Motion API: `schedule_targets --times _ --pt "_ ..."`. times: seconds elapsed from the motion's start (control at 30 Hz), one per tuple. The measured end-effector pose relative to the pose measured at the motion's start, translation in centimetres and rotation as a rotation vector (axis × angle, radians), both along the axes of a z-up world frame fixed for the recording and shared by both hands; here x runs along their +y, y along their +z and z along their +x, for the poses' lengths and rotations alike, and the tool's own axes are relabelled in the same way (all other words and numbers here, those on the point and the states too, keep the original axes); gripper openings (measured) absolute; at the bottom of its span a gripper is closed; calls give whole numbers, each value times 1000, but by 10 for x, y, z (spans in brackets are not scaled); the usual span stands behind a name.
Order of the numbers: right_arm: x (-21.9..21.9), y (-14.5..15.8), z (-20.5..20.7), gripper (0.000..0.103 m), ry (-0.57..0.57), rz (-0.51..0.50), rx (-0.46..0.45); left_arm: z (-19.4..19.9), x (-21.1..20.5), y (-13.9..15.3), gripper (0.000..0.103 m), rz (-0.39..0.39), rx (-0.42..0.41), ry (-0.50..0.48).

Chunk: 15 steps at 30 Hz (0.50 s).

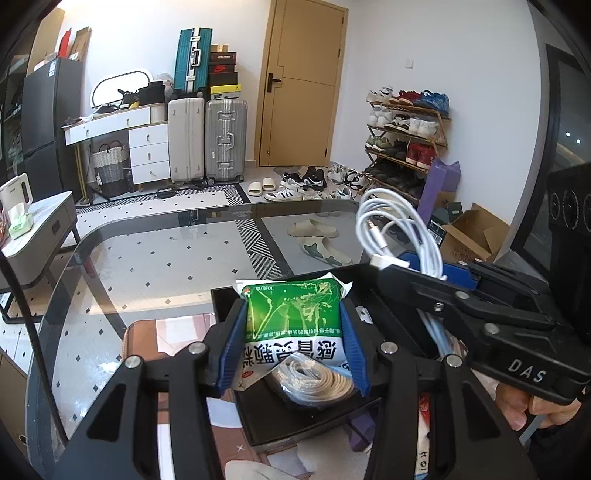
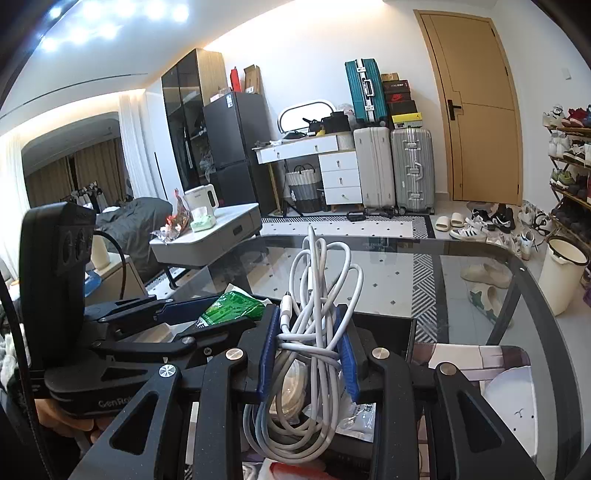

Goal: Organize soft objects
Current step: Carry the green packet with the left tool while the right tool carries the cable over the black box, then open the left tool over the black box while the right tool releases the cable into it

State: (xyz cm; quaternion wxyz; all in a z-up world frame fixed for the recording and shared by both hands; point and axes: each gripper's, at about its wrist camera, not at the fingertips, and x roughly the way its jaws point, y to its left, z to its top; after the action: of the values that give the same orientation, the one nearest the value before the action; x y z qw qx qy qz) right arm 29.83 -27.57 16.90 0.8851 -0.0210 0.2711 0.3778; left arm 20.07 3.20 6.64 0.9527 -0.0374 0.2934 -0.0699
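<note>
My left tool (image 1: 293,336) is clamped on a green sachet (image 1: 293,314), my right tool (image 2: 308,350) on a coiled white cable (image 2: 314,332). I hold both just above a black tray (image 1: 295,417) on the glass desk (image 1: 166,258).

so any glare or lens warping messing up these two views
Left wrist view: fisheye bends the tan wooden door and wall edges; the glass tabletop mirrors pale light. Right wrist view: blown-out ceiling lights top left, dark vignette corners; the coiled white cable stays sharp.
</note>
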Motion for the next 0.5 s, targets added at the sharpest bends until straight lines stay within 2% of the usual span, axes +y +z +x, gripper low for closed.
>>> schedule_targets --times 0.33,0.5 --pt "9 -21 17 30 -3 -64 19 9 -7 -14 48 38 54 -16" --pt "11 -30 22 30 -5 -83 28 8 -19 -21 48 106 78 -40"
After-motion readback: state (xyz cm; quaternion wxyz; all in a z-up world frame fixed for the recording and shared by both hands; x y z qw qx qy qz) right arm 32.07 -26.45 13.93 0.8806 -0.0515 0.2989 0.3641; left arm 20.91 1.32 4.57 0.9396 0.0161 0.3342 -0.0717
